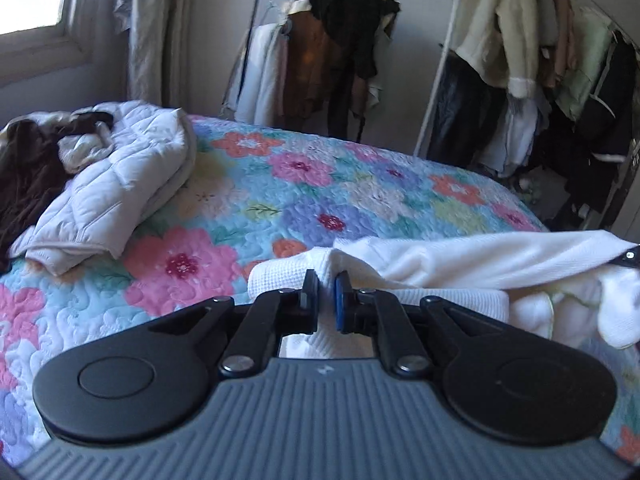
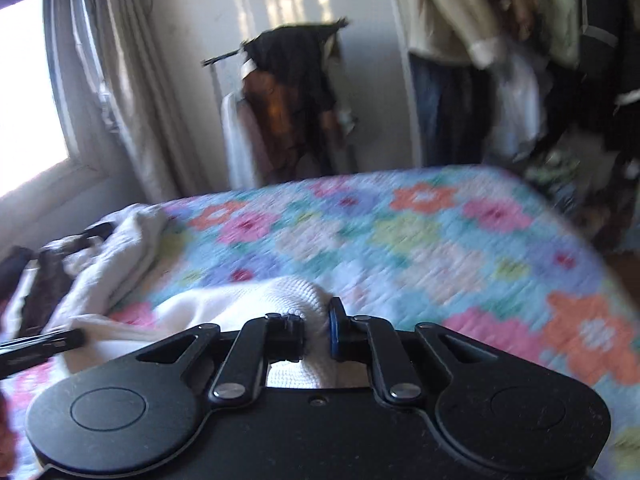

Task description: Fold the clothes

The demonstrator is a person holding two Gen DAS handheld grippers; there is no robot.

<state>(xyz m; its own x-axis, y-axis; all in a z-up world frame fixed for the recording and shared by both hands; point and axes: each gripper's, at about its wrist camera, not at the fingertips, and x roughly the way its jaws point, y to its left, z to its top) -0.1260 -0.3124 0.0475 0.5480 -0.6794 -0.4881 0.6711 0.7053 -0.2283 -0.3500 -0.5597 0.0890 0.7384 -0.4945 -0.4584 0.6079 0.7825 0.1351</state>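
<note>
A white waffle-knit garment (image 1: 440, 264) lies on the flowered quilt (image 1: 304, 200) of the bed. My left gripper (image 1: 327, 280) is shut on a bunched fold of it, and the cloth stretches off to the right edge of the left wrist view. In the right wrist view, which is blurred, my right gripper (image 2: 316, 320) is shut on another bunch of the same white garment (image 2: 248, 300), which trails away to the left. The tip of the other gripper (image 2: 44, 346) shows at the left edge there.
A pale puffer jacket (image 1: 120, 188) and a dark brown garment (image 1: 28, 168) are heaped at the bed's left. Two clothes racks (image 1: 320, 68) (image 1: 540, 80) full of hanging clothes stand beyond the bed by the wall. A curtain (image 1: 156, 28) and window are at the left.
</note>
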